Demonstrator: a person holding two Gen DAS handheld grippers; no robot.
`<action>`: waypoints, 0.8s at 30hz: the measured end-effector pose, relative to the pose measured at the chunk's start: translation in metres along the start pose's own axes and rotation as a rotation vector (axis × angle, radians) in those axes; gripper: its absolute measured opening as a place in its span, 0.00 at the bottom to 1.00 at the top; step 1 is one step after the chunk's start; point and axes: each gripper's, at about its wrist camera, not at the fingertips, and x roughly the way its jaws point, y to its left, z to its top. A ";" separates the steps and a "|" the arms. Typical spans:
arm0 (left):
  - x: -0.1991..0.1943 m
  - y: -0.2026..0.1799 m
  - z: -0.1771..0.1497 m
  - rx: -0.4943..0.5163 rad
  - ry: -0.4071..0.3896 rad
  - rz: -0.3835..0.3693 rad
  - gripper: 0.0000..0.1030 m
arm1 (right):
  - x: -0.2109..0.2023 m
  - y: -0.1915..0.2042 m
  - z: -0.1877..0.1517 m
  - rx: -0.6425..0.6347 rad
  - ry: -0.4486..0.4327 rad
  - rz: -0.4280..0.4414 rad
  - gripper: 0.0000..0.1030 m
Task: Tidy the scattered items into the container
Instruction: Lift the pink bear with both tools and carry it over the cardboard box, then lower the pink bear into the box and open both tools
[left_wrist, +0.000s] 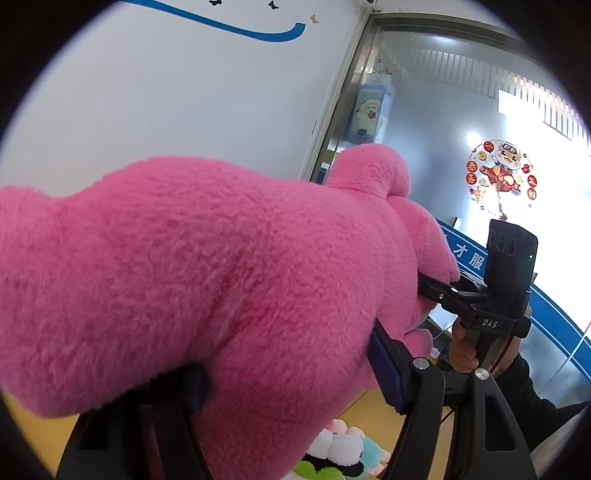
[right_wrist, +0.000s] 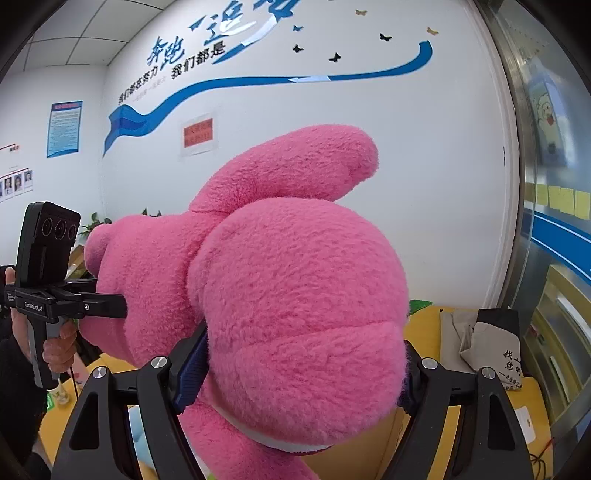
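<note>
Left gripper (left_wrist: 280, 369) is clamped on one end of the big pink plush toy (left_wrist: 177, 266), blue pads sunk into the fur. In the left wrist view the toy's body runs away to the right, toward the right gripper (left_wrist: 439, 288), which bites into the far end. The right wrist view mirrors this: right gripper (right_wrist: 299, 369) is clamped around a rounded lobe of the plush toy (right_wrist: 295, 280), and the left gripper (right_wrist: 114, 304) enters the fur from the left.

Long axis spans gripper to gripper, roughly level. Toy is held off the yellow floor (right_wrist: 424, 328), shared by both hands. Small plush toys (left_wrist: 343, 454) lie below. Container isn't visible, so direction to it is unknown. My read: both hands must travel together, keeping spacing.
</note>
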 end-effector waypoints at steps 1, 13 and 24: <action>0.009 0.005 0.002 -0.003 0.004 0.001 0.69 | 0.012 -0.007 -0.002 0.014 0.005 -0.001 0.82; 0.167 0.107 -0.017 -0.111 0.157 -0.024 0.69 | 0.157 -0.107 -0.062 0.213 0.098 -0.034 0.82; 0.290 0.186 -0.099 -0.346 0.424 0.056 0.70 | 0.271 -0.167 -0.167 0.365 0.371 -0.123 0.82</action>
